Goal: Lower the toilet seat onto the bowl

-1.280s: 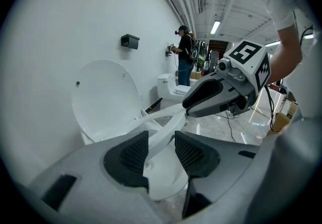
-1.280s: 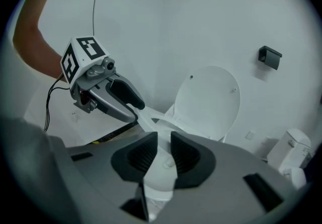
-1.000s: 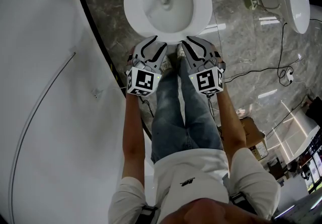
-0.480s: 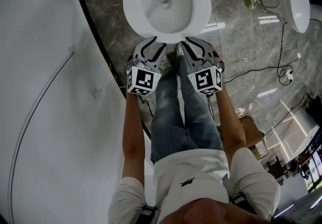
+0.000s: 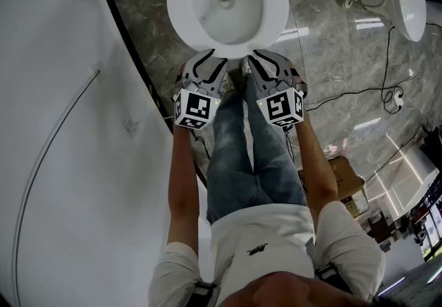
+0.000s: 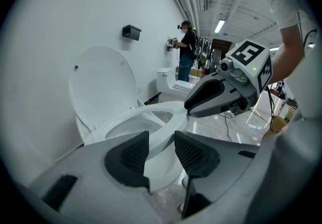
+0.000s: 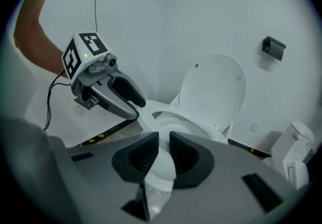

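Grey veined stone floor (image 5: pixel 324 43) carries a white toilet, whose bowl (image 5: pixel 222 12) sits just ahead of the person's jeans (image 5: pixel 242 161). Its lid (image 6: pixel 103 84) stands upright against the wall, while the toilet seat (image 5: pixel 275 12) lies flat on the bowl's rim. Both grippers point down at the seat's front edge, side by side. The left gripper (image 5: pixel 217 61) has its jaws apart, and the front rim shows in the gap without the pads pressing on it. The right gripper (image 5: pixel 257 57) has just been closing its jaws; they too stand apart, with the bowl's front showing between them, unpressed.
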`<state>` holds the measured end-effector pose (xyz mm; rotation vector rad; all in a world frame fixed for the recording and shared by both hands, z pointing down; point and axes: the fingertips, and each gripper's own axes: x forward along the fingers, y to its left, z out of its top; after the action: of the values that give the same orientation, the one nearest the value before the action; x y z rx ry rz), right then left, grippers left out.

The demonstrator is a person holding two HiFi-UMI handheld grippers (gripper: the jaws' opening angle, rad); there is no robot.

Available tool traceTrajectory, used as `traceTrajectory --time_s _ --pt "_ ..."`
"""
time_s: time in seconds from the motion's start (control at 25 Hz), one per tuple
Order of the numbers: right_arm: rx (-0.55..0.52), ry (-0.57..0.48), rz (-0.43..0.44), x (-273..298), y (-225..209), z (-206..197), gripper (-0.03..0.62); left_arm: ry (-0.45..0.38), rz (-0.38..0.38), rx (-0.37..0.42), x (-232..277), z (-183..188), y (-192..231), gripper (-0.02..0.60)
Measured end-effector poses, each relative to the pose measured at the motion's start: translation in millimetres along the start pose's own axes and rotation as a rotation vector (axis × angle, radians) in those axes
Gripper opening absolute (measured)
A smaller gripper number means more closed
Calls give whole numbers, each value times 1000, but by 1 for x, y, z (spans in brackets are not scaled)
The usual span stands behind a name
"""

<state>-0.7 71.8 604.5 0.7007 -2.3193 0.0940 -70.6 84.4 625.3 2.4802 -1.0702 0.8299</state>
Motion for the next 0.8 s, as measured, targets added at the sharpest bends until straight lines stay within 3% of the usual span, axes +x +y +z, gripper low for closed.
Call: traceTrajectory --time_s 0.8 --pt "6 52 23 11 15 -26 66 32 -26 -32 10 -28 -8 170"
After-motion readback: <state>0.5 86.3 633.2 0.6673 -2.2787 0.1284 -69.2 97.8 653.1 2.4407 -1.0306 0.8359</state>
